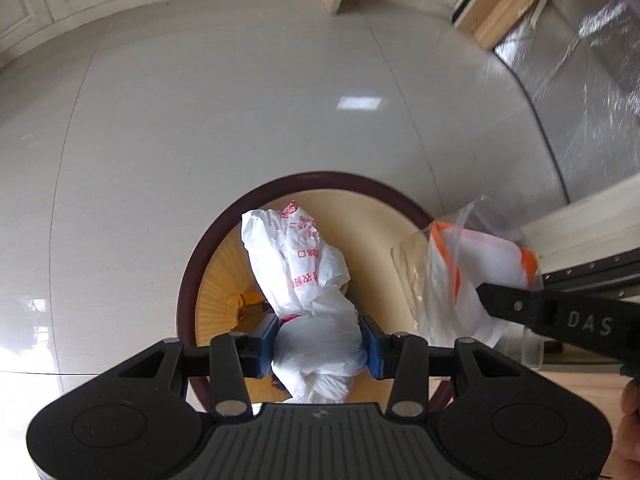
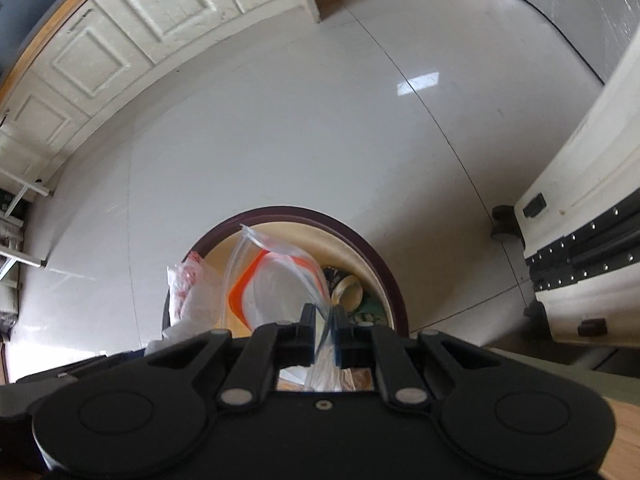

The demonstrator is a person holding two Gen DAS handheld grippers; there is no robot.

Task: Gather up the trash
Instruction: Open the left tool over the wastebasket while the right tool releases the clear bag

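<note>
A round trash bin (image 1: 188, 280) with a dark maroon rim and cream inside stands on the floor below both grippers. My left gripper (image 1: 320, 344) is shut on a crumpled white plastic bag with red print (image 1: 300, 264), which hangs into the bin's mouth. My right gripper (image 2: 325, 336) is shut on a clear zip bag with an orange-edged item inside (image 2: 272, 280), held over the bin (image 2: 380, 264). That same zip bag (image 1: 460, 276) and the right gripper's black finger show at the right of the left wrist view. The white bag (image 2: 188, 292) shows at the left in the right wrist view.
Trash lies at the bin's bottom, including a roll of tape (image 2: 348, 286). Glossy white floor tiles (image 1: 240, 120) surround the bin. A cream cabinet on black feet (image 2: 580, 200) stands at right. White panelled doors (image 2: 120, 40) line the far wall. A wooden surface (image 2: 624, 440) lies at lower right.
</note>
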